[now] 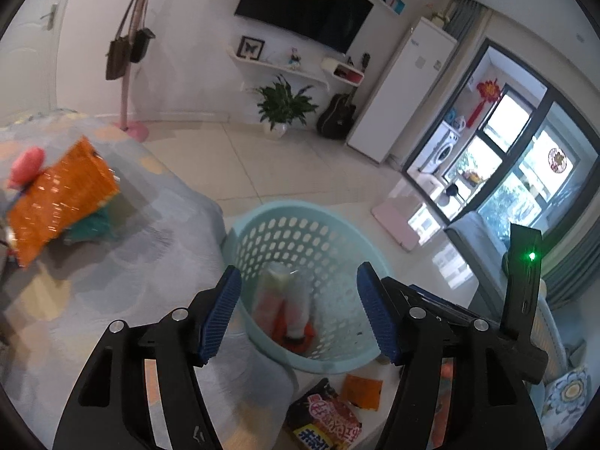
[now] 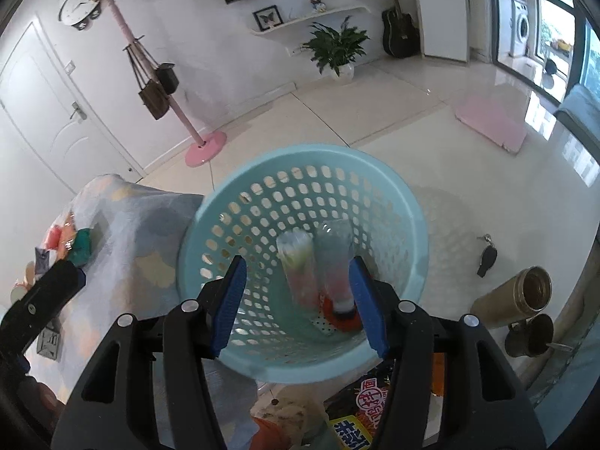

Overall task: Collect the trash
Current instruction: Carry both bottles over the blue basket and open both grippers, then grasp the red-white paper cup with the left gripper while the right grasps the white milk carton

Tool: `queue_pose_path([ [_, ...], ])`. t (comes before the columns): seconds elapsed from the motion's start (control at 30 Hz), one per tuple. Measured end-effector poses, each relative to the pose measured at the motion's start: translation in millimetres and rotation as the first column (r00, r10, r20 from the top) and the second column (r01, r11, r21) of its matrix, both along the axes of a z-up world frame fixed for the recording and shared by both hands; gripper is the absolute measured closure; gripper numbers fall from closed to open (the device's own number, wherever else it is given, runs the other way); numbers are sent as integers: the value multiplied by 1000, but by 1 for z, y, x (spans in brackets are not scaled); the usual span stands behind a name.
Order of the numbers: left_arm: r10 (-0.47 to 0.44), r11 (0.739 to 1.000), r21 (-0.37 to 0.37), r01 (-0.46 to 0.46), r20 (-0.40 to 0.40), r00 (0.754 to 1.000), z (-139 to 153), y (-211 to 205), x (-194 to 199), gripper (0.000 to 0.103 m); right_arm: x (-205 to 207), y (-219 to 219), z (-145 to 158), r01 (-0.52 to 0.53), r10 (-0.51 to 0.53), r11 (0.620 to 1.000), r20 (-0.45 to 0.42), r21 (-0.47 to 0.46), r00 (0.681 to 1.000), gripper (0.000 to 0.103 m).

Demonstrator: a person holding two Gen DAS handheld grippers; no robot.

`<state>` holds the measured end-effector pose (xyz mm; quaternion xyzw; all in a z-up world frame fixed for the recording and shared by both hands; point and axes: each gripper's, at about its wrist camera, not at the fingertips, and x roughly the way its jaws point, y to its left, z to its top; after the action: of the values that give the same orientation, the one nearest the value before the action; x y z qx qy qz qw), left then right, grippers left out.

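light blue perforated basket (image 2: 300, 187) on floor, holding two clear bottles (image 2: 315, 266); left gripper (image 1: 300, 309) and right gripper (image 2: 298, 305) both spread wide, empty, above it; red snack packet (image 1: 324, 420) with chinese print, unreadable, at basket's 6 o'clock

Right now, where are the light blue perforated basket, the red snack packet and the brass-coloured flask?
Light blue perforated basket (image 2: 408, 202): right wrist view, far rim.
Red snack packet (image 1: 330, 418): left wrist view, printed face.
Brass-coloured flask (image 2: 498, 305): right wrist view, side.

Pale tiled floor (image 2: 431, 172), teal perforated basket (image 2: 408, 202) centre frame, keys (image 2: 486, 255) right, open thermos (image 2: 513, 298) lower right, noodle packet (image 2: 360, 405) bottom, pink mat (image 2: 491, 122) upper right.
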<state>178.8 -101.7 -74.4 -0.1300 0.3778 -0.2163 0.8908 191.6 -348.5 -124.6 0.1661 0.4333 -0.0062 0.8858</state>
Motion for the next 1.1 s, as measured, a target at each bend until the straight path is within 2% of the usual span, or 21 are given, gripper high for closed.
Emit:
queue_pose_path([
  [0.27,81,997,-28,-78,102,991,41,44,-37,40,-26,44,44,-102,107,994,118,-51,987,50],
  [0.43,171,985,-33,-168,152,974,63,89,-61,40,-45,95,74,-209,218,976,224,-65,950,50],
  [0.57,279,960,-21,-280,174,944,73,140,-82,38,-53,141,86,-304,314,950,269,-79,911,50],
  [0.63,339,940,-16,-342,180,923,76,166,-89,31,-56,169,86,-357,367,930,280,-86,887,50],
  [0.73,422,902,14,-431,170,890,73,207,-96,30,-59,210,81,-431,435,899,295,-82,851,50],
  [0.83,472,871,78,-485,144,870,64,232,-91,27,-62,249,71,-500,499,862,316,-82,807,50],
  [0.9,481,858,124,-498,146,865,58,236,-86,27,-62,272,62,-547,542,833,318,-82,778,50],
  [1.0,476,850,183,-495,138,869,50,234,-71,27,-58,293,49,-584,579,808,293,-81,761,50],
  [1.1,494,822,250,-511,133,859,40,231,-59,28,-56,303,39,-600,593,797,272,-69,757,50],
])
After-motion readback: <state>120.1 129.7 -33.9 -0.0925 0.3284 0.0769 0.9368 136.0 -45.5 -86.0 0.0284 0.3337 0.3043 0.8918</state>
